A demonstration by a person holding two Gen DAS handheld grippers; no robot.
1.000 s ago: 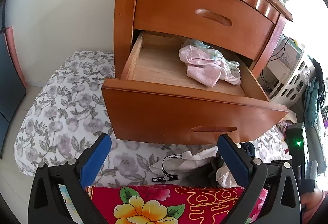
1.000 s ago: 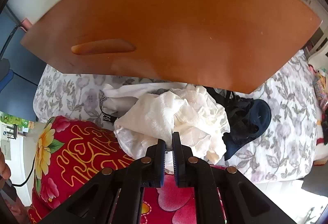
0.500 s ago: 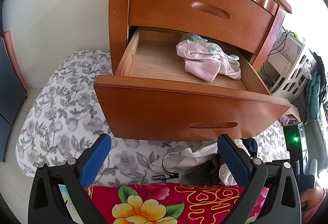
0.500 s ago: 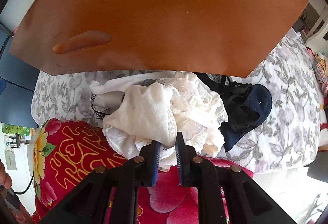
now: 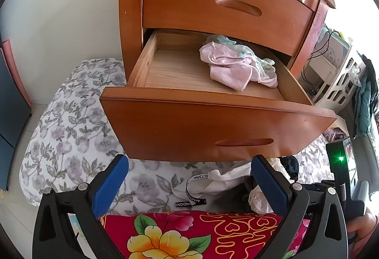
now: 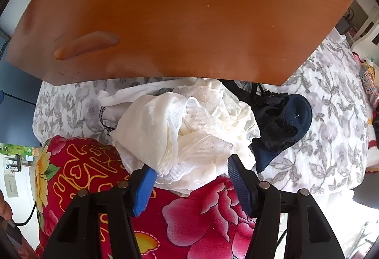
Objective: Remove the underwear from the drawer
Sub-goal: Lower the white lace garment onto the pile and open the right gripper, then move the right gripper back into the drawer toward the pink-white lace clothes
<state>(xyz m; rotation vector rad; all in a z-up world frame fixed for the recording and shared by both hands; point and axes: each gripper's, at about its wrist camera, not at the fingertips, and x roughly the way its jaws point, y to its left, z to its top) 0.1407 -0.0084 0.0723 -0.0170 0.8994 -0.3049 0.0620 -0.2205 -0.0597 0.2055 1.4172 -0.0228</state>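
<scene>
Where waistband [image 5: 193,188] twists, upside-down "MINDGRE" lettering, partly hidden.

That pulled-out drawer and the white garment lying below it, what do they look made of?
Drawer: seemingly wood, the front glossy reddish-brown with soft reflections, the inside pale and unvarnished with visible grain. White garment: a thin, slightly sheer fabric with a fine mesh-like weave, crumpled into soft folds; which fibre is unclear.

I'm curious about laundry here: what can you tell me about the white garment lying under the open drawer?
The white garment is a crumpled heap of thin, mesh-like fabric. It lies on the floral bedsheet, overlapping the red flowered blanket and touching the dark blue underwear. The right hand-held gripper is opening, its pads no longer pressing it.
</scene>
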